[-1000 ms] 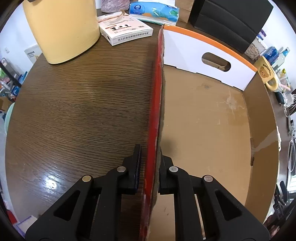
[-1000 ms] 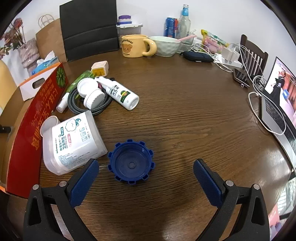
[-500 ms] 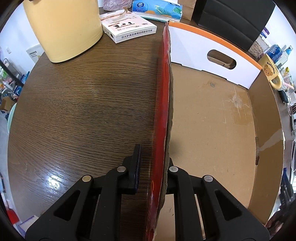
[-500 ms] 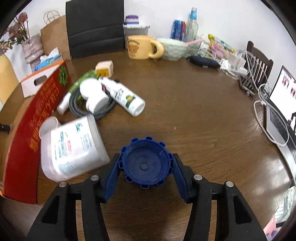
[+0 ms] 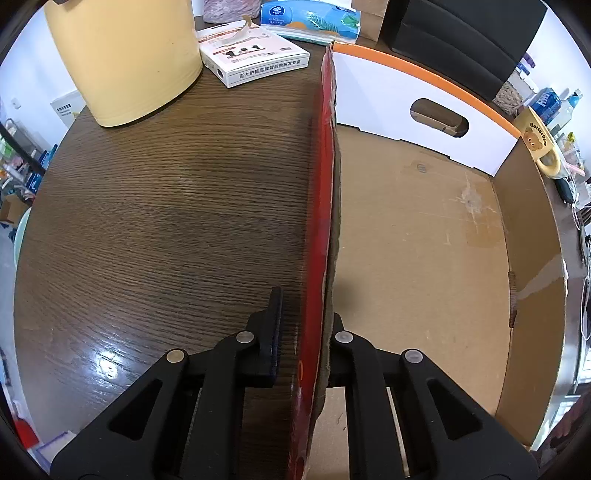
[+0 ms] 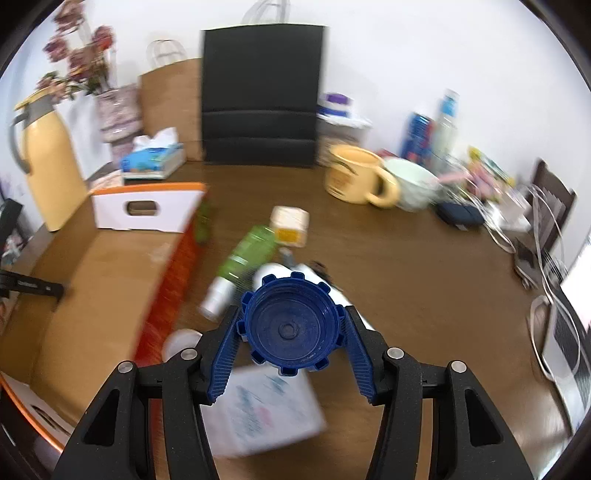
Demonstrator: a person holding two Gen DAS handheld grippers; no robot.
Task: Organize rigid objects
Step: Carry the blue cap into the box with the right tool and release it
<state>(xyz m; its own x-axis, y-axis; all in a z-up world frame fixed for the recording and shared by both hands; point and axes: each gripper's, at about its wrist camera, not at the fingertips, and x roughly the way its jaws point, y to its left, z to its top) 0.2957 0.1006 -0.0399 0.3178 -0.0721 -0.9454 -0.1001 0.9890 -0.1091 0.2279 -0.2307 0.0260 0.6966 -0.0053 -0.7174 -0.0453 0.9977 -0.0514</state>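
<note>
- The right gripper (image 6: 291, 332), black-armed with ribbed blue pads, is clamped on a round blue plastic cap with a notched rim (image 6: 290, 326); the cap sits between the two pads, its hollow side facing the camera, raised above the brown wooden table (image 6: 424, 280)
- Just under and behind the cap lies a white plastic jar with a printed label (image 6: 262, 410); its writing is blurred and cannot be read
- The left gripper (image 5: 303, 332) straddles the red outer wall (image 5: 319, 229) of an open brown cardboard box (image 5: 413, 236): one finger is outside over the table, the other inside against the cardboard; a gap shows between the outer finger and the wall, so whether it grips the wall cannot be told
- Beyond the cap, beside the box, lie a green tube with a white cap (image 6: 245, 258), a white bottle (image 6: 332, 295) partly hidden by the cap, and a small cream cube-shaped container (image 6: 290, 226)
- The box's far end is white with an orange top edge and an oval hand hole (image 5: 439, 118)
- Farther off stand a yellow mug (image 5: 541, 144) printed "Butterbear" with a bear face, a white carton with Chinese print (image 5: 255, 61), a blue tissue pack (image 5: 310, 18) and a pale yellow jug (image 5: 125, 55)
</note>
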